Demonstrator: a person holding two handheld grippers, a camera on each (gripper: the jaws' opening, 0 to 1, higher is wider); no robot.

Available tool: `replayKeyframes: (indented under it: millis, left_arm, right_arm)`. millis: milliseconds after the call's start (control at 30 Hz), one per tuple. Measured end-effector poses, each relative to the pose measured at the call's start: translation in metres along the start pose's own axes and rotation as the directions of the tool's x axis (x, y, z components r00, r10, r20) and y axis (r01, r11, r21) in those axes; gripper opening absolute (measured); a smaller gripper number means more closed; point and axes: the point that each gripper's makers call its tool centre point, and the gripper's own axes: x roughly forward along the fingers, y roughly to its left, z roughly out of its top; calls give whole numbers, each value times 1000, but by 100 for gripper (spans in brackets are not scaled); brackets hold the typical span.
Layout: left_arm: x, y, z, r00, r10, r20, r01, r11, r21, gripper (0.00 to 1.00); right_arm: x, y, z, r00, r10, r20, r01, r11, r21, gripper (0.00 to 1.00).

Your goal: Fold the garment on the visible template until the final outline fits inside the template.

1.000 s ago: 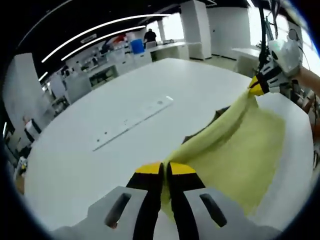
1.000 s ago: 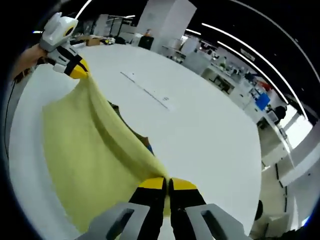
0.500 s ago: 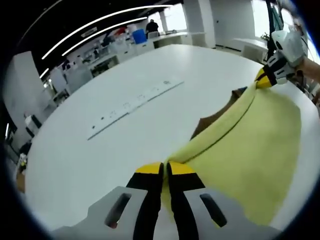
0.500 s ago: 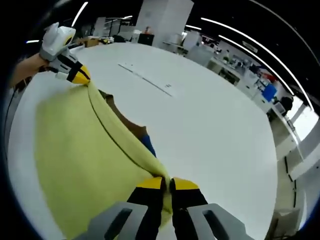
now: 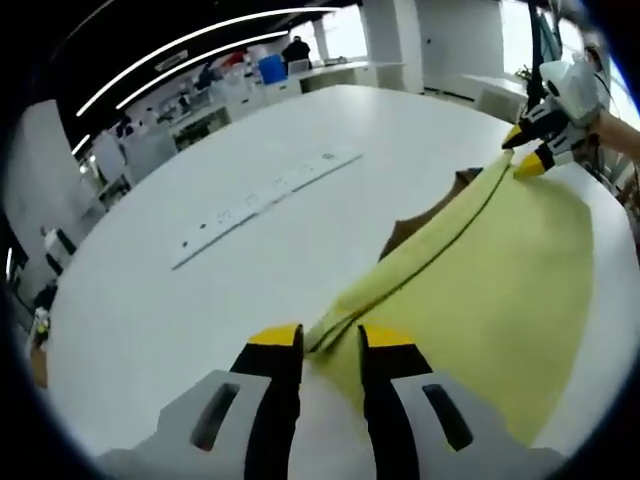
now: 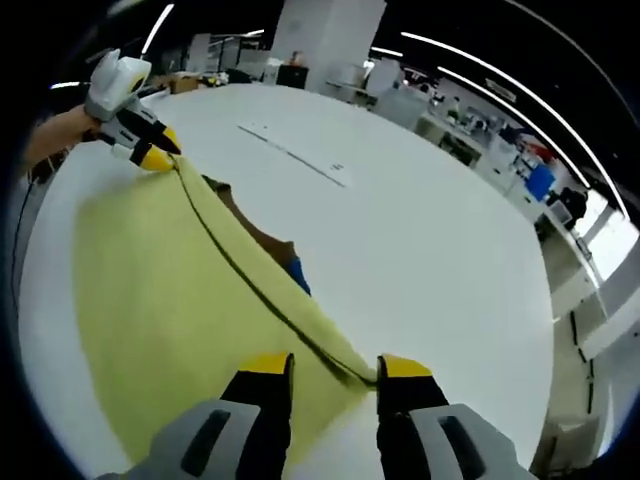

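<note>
A yellow garment (image 5: 480,290) lies spread on the white table (image 5: 150,320), its folded edge (image 6: 250,280) running from one gripper to the other. A brown template (image 5: 405,232) pokes out from under that edge, and in the right gripper view the template (image 6: 255,235) has a blue patch (image 6: 297,273) beside it. My left gripper (image 5: 330,338) is open, with the garment's corner lying loose between its jaws. My right gripper (image 6: 335,365) is open too, over the other corner. Each shows in the other's view: the right gripper (image 5: 520,155) and the left gripper (image 6: 160,148), both with jaws apart.
A long white strip with small dark marks (image 5: 265,195) lies across the middle of the table, beyond the garment. The round table edge (image 6: 530,330) curves past on the right. Desks, shelves and a distant person (image 5: 297,48) stand in the room behind.
Both grippers have opened and let go of the garment's folded edge. The edge has dropped and now lies on the table.
</note>
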Motion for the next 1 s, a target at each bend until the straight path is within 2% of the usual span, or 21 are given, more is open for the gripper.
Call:
replayKeyframes:
  millis: [100,200,267,333,367,400,467,500,567,600,700,733,767,833,900,967,1000]
  left_arm:
    - [-1,1,-2,1000,3,-8,-3,999,34,20]
    - [1,5,-3,1000,15,-9,-15,998,53,18]
    - [1,8,-3,1000,27,-5,-26,998,64,14]
    - [3,10,-1,999,41,5,-41,996,74,8]
    - [4,11,1,999,50,12,-51,993,104,3]
    - [4,11,3,998,55,19,-57,991,121,3]
    - [4,13,7,997,64,38,-68,991,115,2]
    - [4,14,10,996,68,51,-73,993,93,1]
    - [7,15,10,997,59,55,-60,998,6,1]
    - [8,17,10,996,63,57,-60,997,-54,1]
    - [11,24,10,993,88,77,-75,984,-162,2]
    - [13,24,10,993,84,80,-61,965,-253,2]
    - [14,22,11,994,65,84,-40,961,-275,3]
    - [13,27,13,992,81,94,-54,965,-257,6]
    - [9,29,13,991,107,86,-87,974,-211,11]
    - [6,29,14,990,113,89,-94,976,-197,17]
    - [5,29,13,990,112,86,-93,976,-196,19]
  right_arm:
    - [2,-5,-6,999,-27,-23,26,999,-33,23]
    - [3,-7,-6,999,-38,-11,38,998,-41,17]
    - [4,-11,-6,998,-61,0,61,996,-66,9]
    - [5,-12,-10,997,-74,-21,71,992,-105,0]
    - [5,-14,-10,996,-85,-16,83,989,-120,0]
    - [5,-14,-8,996,-86,-6,84,989,-118,0]
    - [4,-19,-2,995,-96,30,97,993,-60,0]
    - [4,-20,0,995,-91,41,91,996,0,0]
    - [4,-23,5,993,-86,76,77,990,115,0]
    - [5,-24,9,992,-75,105,53,979,195,0]
    - [6,-27,8,992,-67,106,27,940,341,0]
    - [6,-29,7,992,-73,103,31,930,365,0]
    - [7,-34,5,990,-107,97,60,915,398,1]
    - [6,-39,4,985,-147,87,103,918,384,5]
    - [5,-38,4,986,-149,75,115,934,340,9]
    - [2,-35,5,987,-141,79,105,931,350,15]
    - [0,-31,7,988,-125,89,82,920,382,19]
